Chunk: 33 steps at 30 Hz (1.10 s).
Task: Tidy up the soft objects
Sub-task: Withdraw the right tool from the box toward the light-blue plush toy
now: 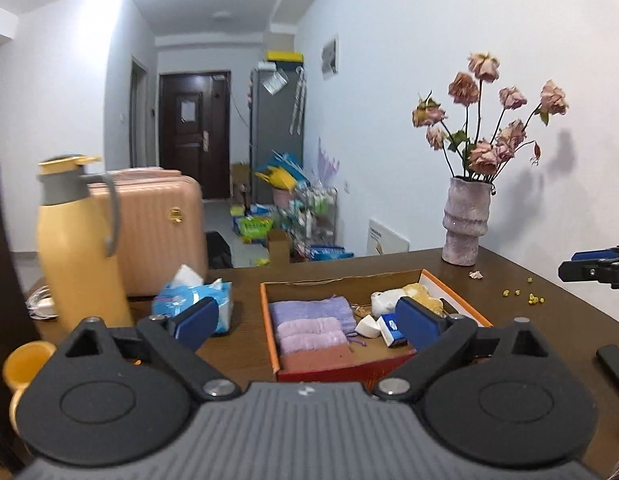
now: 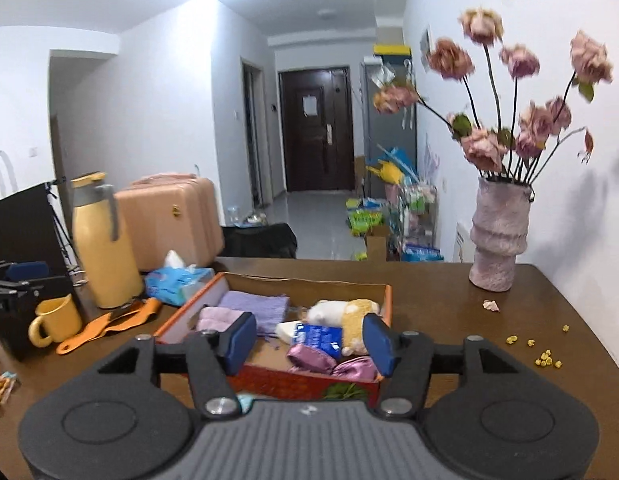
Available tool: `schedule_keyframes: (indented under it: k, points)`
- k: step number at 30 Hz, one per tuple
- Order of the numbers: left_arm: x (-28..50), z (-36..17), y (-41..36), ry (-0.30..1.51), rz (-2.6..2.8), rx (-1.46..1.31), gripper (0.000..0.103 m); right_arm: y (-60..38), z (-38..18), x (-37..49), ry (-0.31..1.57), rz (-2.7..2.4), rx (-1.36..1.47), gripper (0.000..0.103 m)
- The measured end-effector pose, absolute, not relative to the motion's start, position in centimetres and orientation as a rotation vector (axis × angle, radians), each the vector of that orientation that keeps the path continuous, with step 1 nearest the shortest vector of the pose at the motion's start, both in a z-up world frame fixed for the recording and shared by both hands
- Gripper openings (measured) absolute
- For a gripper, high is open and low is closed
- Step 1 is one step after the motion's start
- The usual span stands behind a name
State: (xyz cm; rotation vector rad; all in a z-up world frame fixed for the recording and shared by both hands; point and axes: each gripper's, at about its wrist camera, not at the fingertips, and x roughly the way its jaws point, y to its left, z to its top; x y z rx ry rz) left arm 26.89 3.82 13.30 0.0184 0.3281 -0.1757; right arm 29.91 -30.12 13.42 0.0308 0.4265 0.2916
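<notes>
Your left gripper (image 1: 307, 322) is closest to the lens, blue pads spread wide with nothing between them. It hangs above the near edge of the orange-rimmed cardboard box (image 1: 269, 320), and the folded purple towels (image 1: 309, 322) in the box's left half sit beyond and below the gap, not touching either pad. Right gripper (image 2: 309, 340) is the same deal: pads partly apart, empty, hovering over the box's near wall.

From the right wrist view you get the rest of the soft stuff in the box: a white and yellow plush toy (image 2: 345, 312) toward the back right, a blue tissue pack (image 2: 319, 338) in the middle, and two shiny pink pouches (image 2: 329, 362) at the front, lying between and below the pads, clear of them.

Outside the box on the brown table (image 2: 449, 320): a blue pack of tissues (image 1: 189, 300) just left of it, then a yellow thermos (image 1: 75, 248) and a yellow mug (image 2: 55, 320). A pink vase of dried roses (image 1: 465, 220) stands at the far right, with yellow crumbs (image 2: 545, 356) scattered nearer.
</notes>
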Motion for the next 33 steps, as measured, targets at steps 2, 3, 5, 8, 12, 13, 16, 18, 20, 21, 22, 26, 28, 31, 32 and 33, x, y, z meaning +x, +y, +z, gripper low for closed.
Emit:
schedule_keyframes:
  k: [2,3,5,8,12,13,16,18,20,21,22,26,28,31,32,33]
  points:
    - [24.0,12.4,3.9,0.31,-0.182,0.014,0.099,-29.3,12.7,26.8,0.392,0.313,0.027,0.066]
    - [22.4,11.7,3.9,0.309,-0.188,0.012,0.099,-28.8,12.2,25.3,0.382,0.328,0.019,0.067]
    - [20.0,10.6,3.9,0.307,-0.198,0.001,0.101,-27.8,11.0,22.4,0.37,0.348,0.005,0.069]
    - [15.7,8.0,3.8,0.306,-0.191,-0.032,0.102,-26.6,8.6,18.3,0.374,0.384,0.013,0.069]
    - [11.3,4.6,4.0,0.314,-0.133,-0.084,0.102,-25.5,4.8,13.4,0.396,0.357,0.051,0.069]
    - [10.3,3.6,4.0,0.314,-0.091,-0.102,0.102,-25.3,3.8,12.2,0.402,0.343,0.068,0.069]
    - [9.5,1.8,4.1,0.367,-0.063,-0.126,0.103,-24.9,1.1,9.5,0.43,0.354,0.146,0.069]
    - [10.1,1.7,3.9,0.39,-0.084,-0.096,0.103,-24.5,0.3,9.0,0.458,0.369,0.147,0.069]
    - [10.2,2.1,4.2,0.354,-0.053,-0.111,0.103,-24.2,0.0,8.9,0.468,0.37,0.135,0.069]
    - [10.3,2.2,4.3,0.344,-0.048,-0.133,0.103,-24.1,-0.1,9.1,0.468,0.368,0.141,0.069]
    - [10.3,2.0,4.5,0.348,-0.048,-0.154,0.103,-24.2,-0.2,9.3,0.471,0.366,0.154,0.069]
    - [11.0,0.6,4.6,0.401,-0.051,-0.168,0.103,-24.6,-1.5,10.4,0.498,0.351,0.209,0.069]
    - [11.8,-0.3,4.6,0.422,-0.056,-0.179,0.103,-25.0,-2.2,11.0,0.508,0.34,0.249,0.069]
    - [13.9,-1.0,4.4,0.477,-0.116,-0.224,0.102,-26.1,-2.7,12.9,0.525,0.306,0.311,0.068]
    - [14.8,-1.1,4.2,0.49,-0.138,-0.235,0.102,-26.5,-2.7,13.7,0.525,0.291,0.328,0.068]
    - [15.9,-1.1,3.9,0.502,-0.158,-0.243,0.102,-26.9,-2.7,14.5,0.523,0.278,0.344,0.068]
